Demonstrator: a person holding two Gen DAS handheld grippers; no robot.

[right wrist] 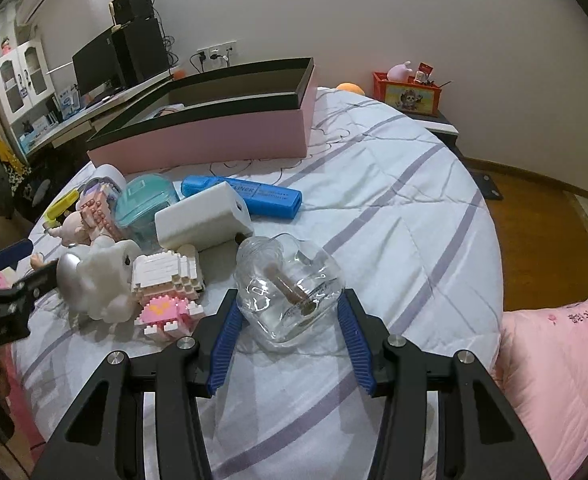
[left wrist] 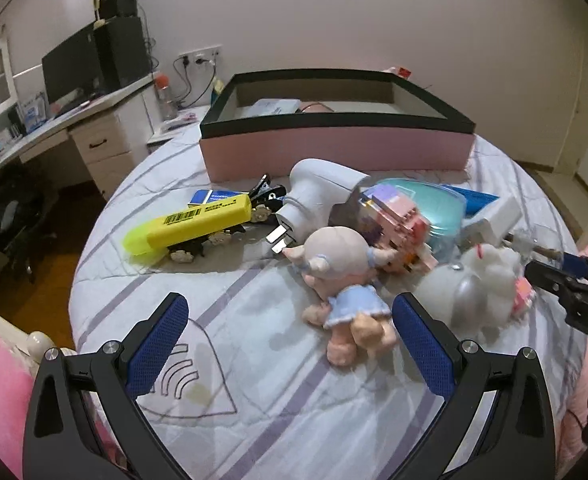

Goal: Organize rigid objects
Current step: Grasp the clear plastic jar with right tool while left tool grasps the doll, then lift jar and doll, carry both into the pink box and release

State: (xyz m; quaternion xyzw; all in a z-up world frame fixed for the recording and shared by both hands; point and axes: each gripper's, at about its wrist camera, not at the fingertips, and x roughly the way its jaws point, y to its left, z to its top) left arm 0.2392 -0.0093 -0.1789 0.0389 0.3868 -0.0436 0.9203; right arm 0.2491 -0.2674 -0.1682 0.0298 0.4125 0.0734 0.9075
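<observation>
The right claw [right wrist: 287,330] has its ribbed blue pads [right wrist: 225,336] spread apart on either side of a clear glass jar [right wrist: 289,292], which lies on its side on the bed [right wrist: 394,208]. Whether the pads touch the glass cannot be told. The jar is smooth, transparent and rounded, with a threaded neck pointing away from the claw and a brown stick-like item inside.

The left claw [left wrist: 289,344] is also spread wide, holding nothing, with textured blue pads [left wrist: 157,344] above the quilted white bedcover striped in lilac. A soft doll [left wrist: 342,276] in a pale blue dress lies between and just beyond its fingers.

The rest of the pile lies just beside the jar:
- a white and pink brick-built figure [right wrist: 167,288], studded, hard plastic;
- a white rectangular charger block [right wrist: 201,220], matte, rounded edges;
- a blue highlighter [right wrist: 253,194], flat-sided;
- a teal lidded case [right wrist: 143,200], glossy;
- a fluffy white plush [right wrist: 101,280] with a silver dome.

Farther left lie a yellow highlighter [left wrist: 189,224] with a barcode label and a white plug adapter [left wrist: 314,196] with bare metal prongs.

Behind the pile stands a rectangular pink box [left wrist: 334,148] with a black rim, open at the top.
</observation>
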